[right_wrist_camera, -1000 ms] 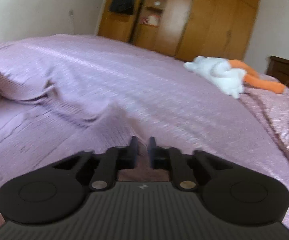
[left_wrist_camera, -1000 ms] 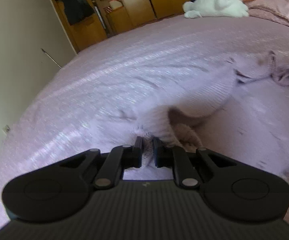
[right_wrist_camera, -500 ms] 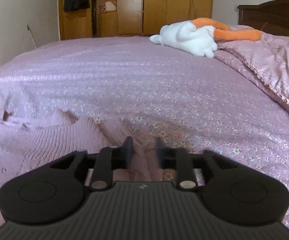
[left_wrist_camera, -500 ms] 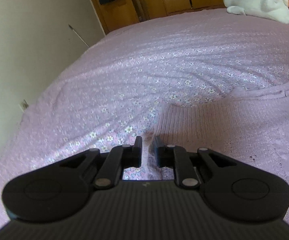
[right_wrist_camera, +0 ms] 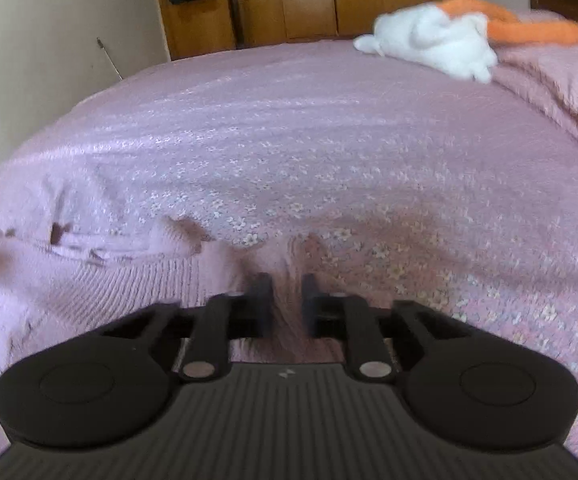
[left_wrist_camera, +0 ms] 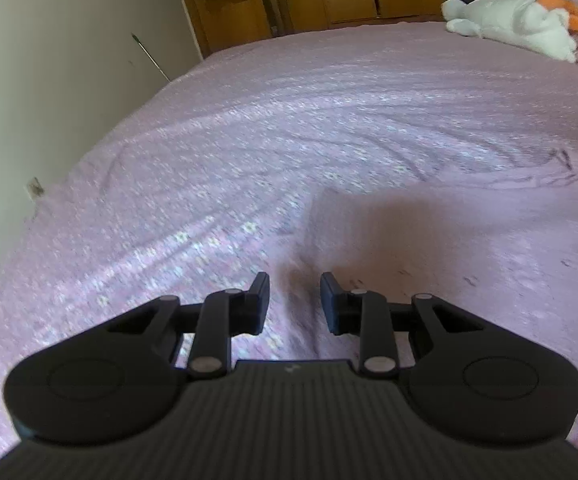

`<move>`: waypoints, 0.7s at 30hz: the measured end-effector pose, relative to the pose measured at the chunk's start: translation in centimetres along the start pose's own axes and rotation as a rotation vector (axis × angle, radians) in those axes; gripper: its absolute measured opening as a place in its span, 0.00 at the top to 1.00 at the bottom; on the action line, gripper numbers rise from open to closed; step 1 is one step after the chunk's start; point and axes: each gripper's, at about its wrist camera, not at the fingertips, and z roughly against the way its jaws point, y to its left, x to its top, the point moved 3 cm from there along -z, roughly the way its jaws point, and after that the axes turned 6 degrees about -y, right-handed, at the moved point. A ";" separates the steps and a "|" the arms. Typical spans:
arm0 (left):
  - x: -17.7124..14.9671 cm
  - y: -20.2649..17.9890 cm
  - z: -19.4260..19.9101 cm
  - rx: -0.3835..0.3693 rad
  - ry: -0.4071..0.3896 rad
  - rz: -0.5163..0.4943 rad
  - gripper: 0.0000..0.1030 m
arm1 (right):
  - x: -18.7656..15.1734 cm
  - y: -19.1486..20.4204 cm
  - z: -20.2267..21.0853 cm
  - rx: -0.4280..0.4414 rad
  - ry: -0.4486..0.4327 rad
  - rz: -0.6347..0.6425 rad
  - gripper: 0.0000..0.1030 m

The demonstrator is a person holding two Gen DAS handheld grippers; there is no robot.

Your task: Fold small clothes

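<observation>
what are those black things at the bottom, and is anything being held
Those black shapes are two hand-held grippers. A person carries one in each hand, and each picture comes from a camera on one. Both look across a bed with a pink floral bedspread and a white and orange plush toy at the far side. A pink knitted garment lies in front. The left gripper has just been opening and holds nothing. The right gripper has just been closing on a fold of it.

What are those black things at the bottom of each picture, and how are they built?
Both the left gripper and right gripper are matte black: a ribbed body with a small pale logo, two round lobes, linkage bars with silver pins, and two flat fingers.
</observation>
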 end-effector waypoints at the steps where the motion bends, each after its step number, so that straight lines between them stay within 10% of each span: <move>1: -0.2 -0.1 0.0 -0.003 0.001 0.000 0.70 | -0.1 0.2 0.3 -0.028 -0.029 0.023 0.86; 5: -1.0 -0.1 -0.3 0.004 0.012 -0.010 0.70 | -0.3 -0.7 -0.7 -0.157 -0.028 0.048 0.87; 13: -1.3 0.5 -0.2 0.007 0.031 0.034 0.70 | 0.0 -1.1 -0.3 -0.139 0.008 0.000 0.84; 21: -0.4 0.8 2.6 -0.049 0.038 0.042 0.70 | 0.0 -2.4 6.0 -0.075 0.005 -0.154 0.50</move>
